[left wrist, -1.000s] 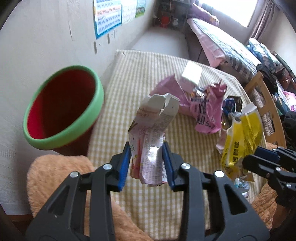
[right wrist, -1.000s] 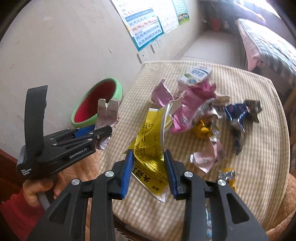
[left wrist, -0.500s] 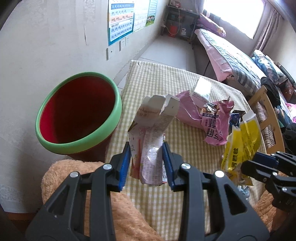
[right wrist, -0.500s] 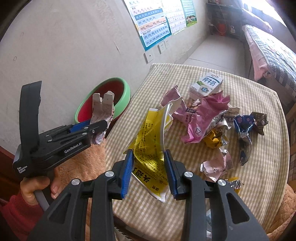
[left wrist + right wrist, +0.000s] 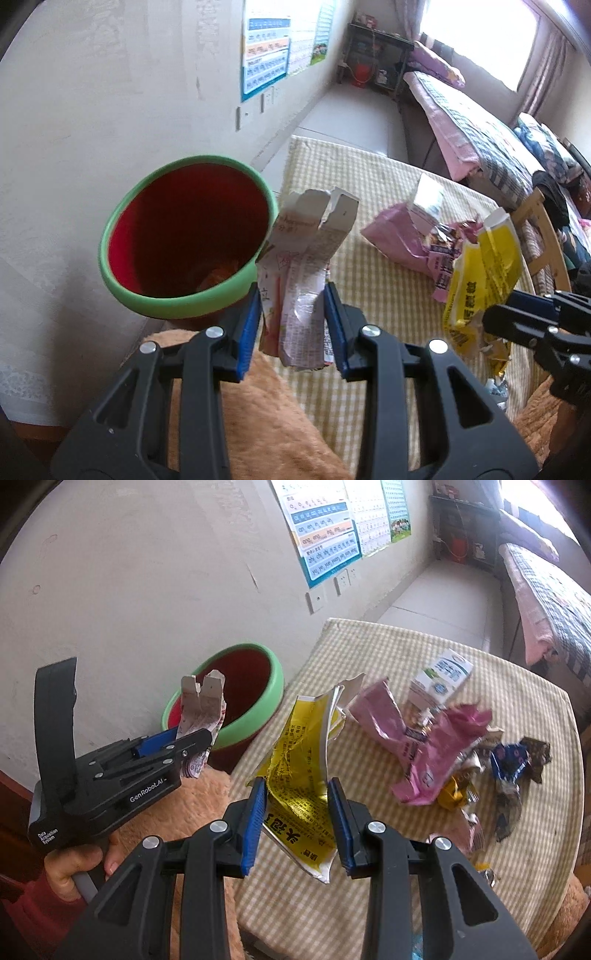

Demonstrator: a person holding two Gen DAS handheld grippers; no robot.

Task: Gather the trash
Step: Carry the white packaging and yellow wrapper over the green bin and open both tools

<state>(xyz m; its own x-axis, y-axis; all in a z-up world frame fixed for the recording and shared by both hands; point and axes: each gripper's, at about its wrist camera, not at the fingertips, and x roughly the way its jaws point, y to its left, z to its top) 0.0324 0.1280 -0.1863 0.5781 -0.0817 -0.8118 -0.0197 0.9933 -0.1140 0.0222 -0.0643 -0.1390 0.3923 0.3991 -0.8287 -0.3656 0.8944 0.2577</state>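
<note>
My left gripper (image 5: 293, 325) is shut on a torn, flattened white-and-pink carton (image 5: 303, 273), held upright just right of the red bin with a green rim (image 5: 184, 236). In the right wrist view the same left gripper (image 5: 184, 746) holds the carton (image 5: 201, 709) in front of the bin (image 5: 236, 698). My right gripper (image 5: 297, 823) is shut on a crumpled yellow wrapper (image 5: 299, 771) above the table's near edge; the wrapper (image 5: 484, 273) and right gripper (image 5: 517, 317) also show at the right of the left wrist view.
On the checked tablecloth (image 5: 424, 653) lie a pink wrapper (image 5: 436, 757), a small milk carton (image 5: 443, 679), a blue wrapper (image 5: 513, 768) and other scraps. An orange fluffy cushion (image 5: 258, 406) sits below. A wall runs on the left; a wooden chair (image 5: 543, 229) and a bed stand on the right.
Both grippers have moved toward the bin with their trash still held. The bin looms larger and sits nearer the carton in the left wrist view.
</note>
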